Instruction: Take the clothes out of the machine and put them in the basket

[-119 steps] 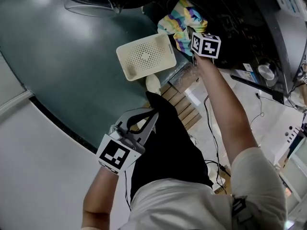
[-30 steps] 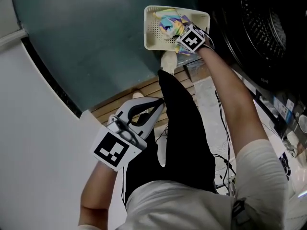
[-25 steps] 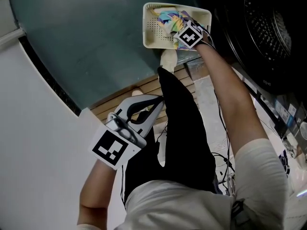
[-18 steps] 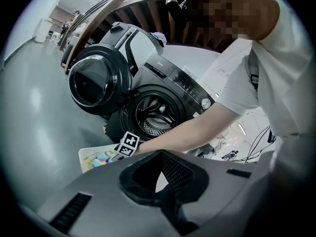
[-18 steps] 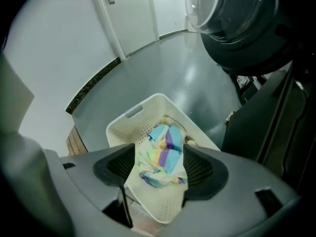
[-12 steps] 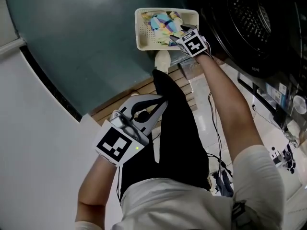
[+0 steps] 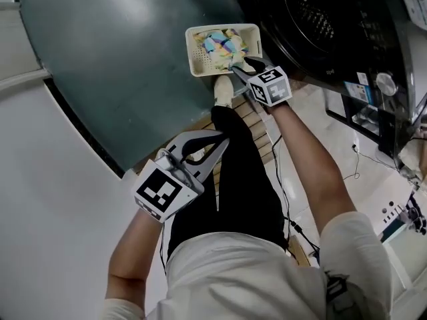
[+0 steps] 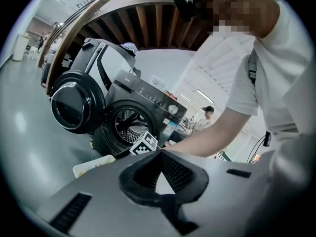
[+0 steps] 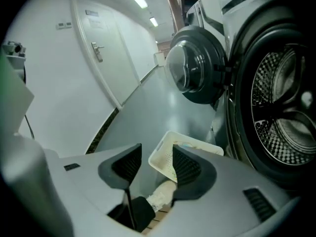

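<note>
- Clothes [image 7: 223, 43], a crumpled bundle of pale yellow, blue and pink, lie in the cream basket [image 7: 194, 60] on the grey-green floor [image 7: 113, 59], far from the person.
- Just right of the basket stands the dark washing machine [image 7: 320, 25], with its round door [image 9: 195, 70] swung open. A pale shoe [image 7: 223, 89] sits close against the basket's near side.
- The basket's long side runs left to right and its open top faces up. The bundle fills its right half.
- The right gripper [image 7: 243, 67] points down at the basket's near right corner, clear of the clothes. Its fingers are apart and have just been closing, with nothing between them.
- The left gripper [image 7: 220, 142] hangs well nearer, over the black trouser leg [image 7: 247, 185]. Its fingers meet at the tips and hold nothing.
</note>
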A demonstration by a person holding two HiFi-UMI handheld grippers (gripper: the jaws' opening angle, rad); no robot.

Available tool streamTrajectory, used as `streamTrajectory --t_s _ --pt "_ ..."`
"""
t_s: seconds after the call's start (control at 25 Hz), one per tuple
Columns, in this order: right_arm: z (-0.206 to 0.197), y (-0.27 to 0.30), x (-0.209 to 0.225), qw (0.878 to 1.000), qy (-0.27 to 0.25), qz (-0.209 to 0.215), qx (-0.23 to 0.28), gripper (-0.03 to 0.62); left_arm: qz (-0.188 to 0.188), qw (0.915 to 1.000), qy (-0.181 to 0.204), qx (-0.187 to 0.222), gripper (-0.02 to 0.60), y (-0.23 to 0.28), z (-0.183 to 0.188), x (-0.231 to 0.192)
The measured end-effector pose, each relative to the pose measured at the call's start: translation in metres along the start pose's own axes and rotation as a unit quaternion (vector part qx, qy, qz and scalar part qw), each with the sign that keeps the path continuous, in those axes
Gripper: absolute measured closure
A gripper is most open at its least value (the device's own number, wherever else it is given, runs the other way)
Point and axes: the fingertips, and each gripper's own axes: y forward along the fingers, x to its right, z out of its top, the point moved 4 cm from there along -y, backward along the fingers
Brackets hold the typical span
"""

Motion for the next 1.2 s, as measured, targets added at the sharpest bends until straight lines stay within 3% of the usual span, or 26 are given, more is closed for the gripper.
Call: streamTrajectory --t_s 0.32,0.64,1.2 --pt "0.027 -0.124 -0.086 0.997 0.009 0.007 0.076 0.461 -0.001 0.9986 0.052 0.012 0.584 -0.046 0.023 0.064" --pt "0.044 -0.231 -0.161 0.991 0.011 0.004 0.133 0.531 -0.001 0.9971 0.075 0.013 0.584 -0.097 0.03 0.112" --pt "0.049 -0.349 -0.249 0.978 -0.004 0.018 0.208 0.542 0.019 0.9957 0.086 0.026 0.584 -0.147 0.042 0.169"
